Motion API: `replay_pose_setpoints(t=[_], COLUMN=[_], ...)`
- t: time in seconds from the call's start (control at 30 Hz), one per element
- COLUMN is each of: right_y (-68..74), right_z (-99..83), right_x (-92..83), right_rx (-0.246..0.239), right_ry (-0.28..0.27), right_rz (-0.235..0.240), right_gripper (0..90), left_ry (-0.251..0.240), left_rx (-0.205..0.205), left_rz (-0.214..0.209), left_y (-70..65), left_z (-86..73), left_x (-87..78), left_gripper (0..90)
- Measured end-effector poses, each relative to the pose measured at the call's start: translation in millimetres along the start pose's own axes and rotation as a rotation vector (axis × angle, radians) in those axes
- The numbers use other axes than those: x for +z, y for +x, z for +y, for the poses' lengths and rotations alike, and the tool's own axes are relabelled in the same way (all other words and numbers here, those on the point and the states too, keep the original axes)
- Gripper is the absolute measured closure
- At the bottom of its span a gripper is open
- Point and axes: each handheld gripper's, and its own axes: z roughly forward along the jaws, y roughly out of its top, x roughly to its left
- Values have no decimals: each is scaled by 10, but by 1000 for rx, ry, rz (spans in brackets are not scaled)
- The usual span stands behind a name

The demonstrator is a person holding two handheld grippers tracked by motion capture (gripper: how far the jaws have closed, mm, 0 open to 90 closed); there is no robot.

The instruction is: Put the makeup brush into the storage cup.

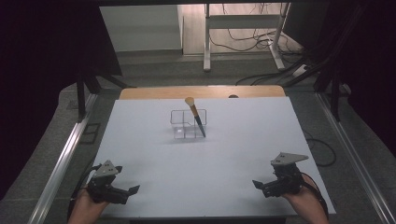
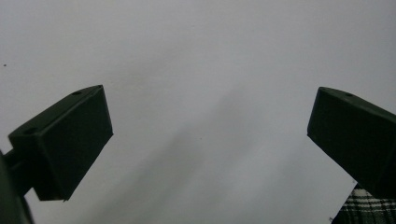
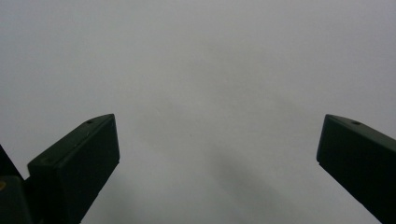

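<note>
Resting at about 7 o'clock on the white tabletop (image 1: 154, 154), the left hand-held gripper (image 1: 132, 190) sits with its jaws spread wide and nothing between them; the left gripper view confirms the gap, with bare tabletop (image 2: 201, 93) beyond the two black jaws. At the tabletop's centre, toward 12 o'clock, stands a clear compartmented organizer (image 1: 188, 124), well apart from both tools. A makeup brush (image 1: 196, 116) leans in its right-hand compartment, dark handle down and pale bristles up, tilted toward 11 o'clock. At about 5 o'clock the right hand-held gripper (image 1: 259, 185) lies likewise parted and empty, its own view showing plain tabletop (image 3: 210, 84) between the jaws.

Risks, as judged from this arrangement: the organizer looks light and transparent, so its walls are hard to see; a jaw arriving low may strike a wall and slide or tip the whole unit. The brush stands tilted rather than upright, so a grip taken along the wrong axis may pinch only one side and lever it against the rim. Closing on the bristles rather than the handle may splay them or let the brush slip. Lifting without steadying the organizer may drag it along.
</note>
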Motion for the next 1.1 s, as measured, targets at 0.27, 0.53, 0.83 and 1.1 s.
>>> replay_pose_setpoints(t=[0.27, 0.53, 0.83, 1.1], right_y=[-71, -104, -112, -114], right_z=[-107, -198, -307, -361], right_x=[-90, -164, -212, -246], right_rx=[54, 77, 70, 85], right_ry=[-10, -9, 18, 31], right_rz=[-10, -28, -49, -58], right_gripper=[0, 0, 0, 0], left_ry=[-1, 7, 18, 24], left_rx=[1, 2, 7, 6], left_rz=[1, 0, -4, -1], left_y=[17, 10, 10, 8], left_z=[-6, -6, -9, -8], left_x=[-3, 4, 16, 21], left_gripper=[6, 6, 6, 6])
